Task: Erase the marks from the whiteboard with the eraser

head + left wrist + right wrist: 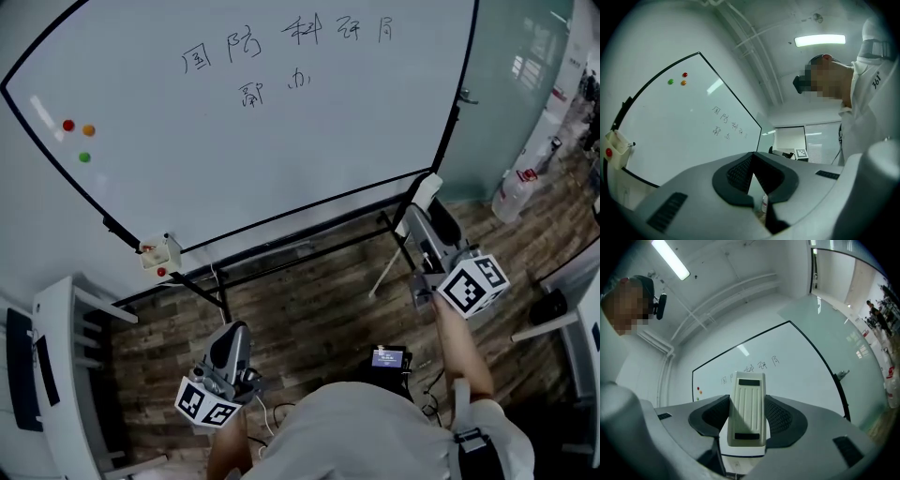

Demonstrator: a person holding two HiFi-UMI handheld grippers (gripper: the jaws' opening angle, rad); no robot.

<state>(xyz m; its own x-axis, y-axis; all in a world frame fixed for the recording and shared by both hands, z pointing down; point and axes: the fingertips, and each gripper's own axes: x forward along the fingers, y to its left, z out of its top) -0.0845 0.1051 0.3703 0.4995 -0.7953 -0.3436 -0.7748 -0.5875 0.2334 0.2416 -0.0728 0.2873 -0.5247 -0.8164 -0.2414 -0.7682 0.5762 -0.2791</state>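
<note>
Right hand-held gripper (746, 398) is clamping the cream eraser (747, 414) between its pads, long side pointing along the jaws, near the lower right corner of the whiteboard (309, 159). Left hand-held gripper (752, 155) is sitting clenched, tips meeting, nothing held. Handwritten marks (286, 42) are showing across the board's upper part.

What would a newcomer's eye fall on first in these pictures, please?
The big whiteboard fills the upper head view, with handwriting near its top and three coloured magnets at its left. The right hand-held gripper holds a white eraser between its jaws.
</note>
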